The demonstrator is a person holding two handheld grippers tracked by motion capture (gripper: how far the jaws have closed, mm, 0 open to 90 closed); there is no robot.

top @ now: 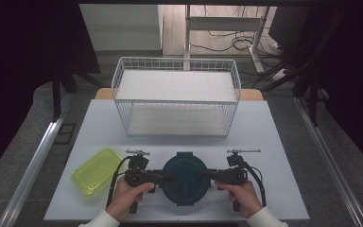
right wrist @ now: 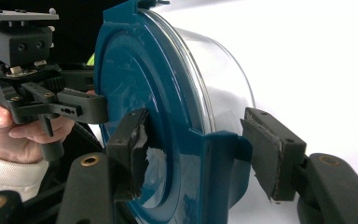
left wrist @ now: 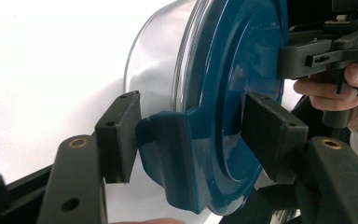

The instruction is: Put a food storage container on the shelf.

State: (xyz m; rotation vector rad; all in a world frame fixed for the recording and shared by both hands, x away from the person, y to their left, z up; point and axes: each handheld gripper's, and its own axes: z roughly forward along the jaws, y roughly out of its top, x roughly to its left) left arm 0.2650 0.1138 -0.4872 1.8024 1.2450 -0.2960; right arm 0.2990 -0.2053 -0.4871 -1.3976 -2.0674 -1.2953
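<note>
- A round clear container with a dark blue lid sits on the white table, near the front edge, between the person's two hands.
- The left gripper comes in level from the left. In the left gripper view its jaws straddle a latch tab on the lid's rim: one pad touches the tab's outer side, the other sits just at the lid's top face. The jaws are partly closed around the tab; a firm squeeze cannot be told.
- The right gripper mirrors it from the right. In the right gripper view, its jaws bracket the opposite latch tab, one pad against the lid's face, the other just beside the tab.
- A yellow-green lidded box lies to the left of the container, apart from it.
- A white wire basket stands farther back, at the middle of the table.
</note>
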